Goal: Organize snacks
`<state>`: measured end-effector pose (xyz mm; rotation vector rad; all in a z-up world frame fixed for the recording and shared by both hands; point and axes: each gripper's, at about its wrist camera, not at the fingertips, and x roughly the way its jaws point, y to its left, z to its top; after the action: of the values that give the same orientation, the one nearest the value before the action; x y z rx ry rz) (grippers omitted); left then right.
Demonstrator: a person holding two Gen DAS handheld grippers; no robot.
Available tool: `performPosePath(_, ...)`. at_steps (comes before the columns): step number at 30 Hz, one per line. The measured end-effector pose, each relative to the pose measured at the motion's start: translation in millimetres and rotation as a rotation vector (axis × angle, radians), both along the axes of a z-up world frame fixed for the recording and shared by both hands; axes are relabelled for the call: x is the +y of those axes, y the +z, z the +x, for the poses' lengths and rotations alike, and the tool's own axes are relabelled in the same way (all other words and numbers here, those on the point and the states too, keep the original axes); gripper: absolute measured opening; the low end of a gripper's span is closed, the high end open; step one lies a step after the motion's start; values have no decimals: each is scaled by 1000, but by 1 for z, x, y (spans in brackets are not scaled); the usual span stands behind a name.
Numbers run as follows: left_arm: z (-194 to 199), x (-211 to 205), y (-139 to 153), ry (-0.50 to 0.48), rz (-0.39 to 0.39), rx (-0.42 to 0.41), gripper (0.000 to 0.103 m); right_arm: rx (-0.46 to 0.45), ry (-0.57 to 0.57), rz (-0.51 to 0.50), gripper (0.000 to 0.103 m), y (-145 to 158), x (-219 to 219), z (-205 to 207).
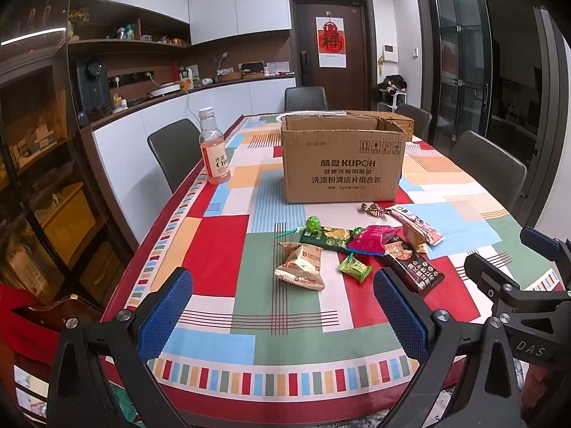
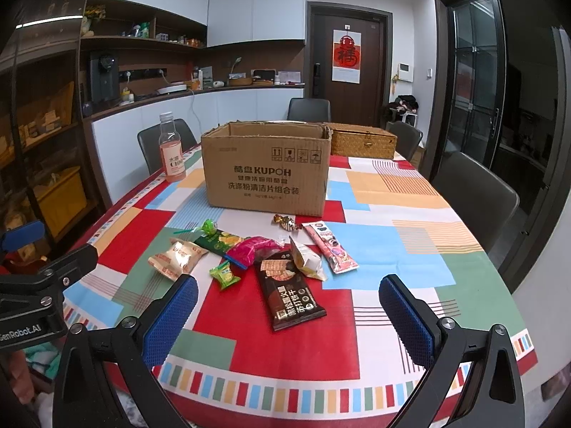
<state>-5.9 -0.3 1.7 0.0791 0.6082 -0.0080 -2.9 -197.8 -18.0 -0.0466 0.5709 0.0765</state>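
Both grippers, left gripper (image 1: 283, 306) and right gripper (image 2: 287, 308), spread wide, empty. Crinkled snack packets (image 2: 249, 260) lie before open cardboard box (image 2: 266, 174). Wicker basket (image 2: 364, 141) behind box fully shows only in right view.

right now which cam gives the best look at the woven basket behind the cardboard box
The right wrist view. There the woven basket shows its whole front and lid, to the right of and behind the cardboard box. In the left wrist view the box hides most of it; only one corner peeks out.

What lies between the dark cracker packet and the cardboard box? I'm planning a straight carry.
In the right wrist view, a white-and-tan snack pouch lies between cracker packet and box.
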Motion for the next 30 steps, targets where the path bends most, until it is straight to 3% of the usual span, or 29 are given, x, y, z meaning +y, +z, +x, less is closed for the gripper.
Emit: performPosePath(30,-4,0,1,-4,-8,4,103,8,5,0,103,-2,2,-1)
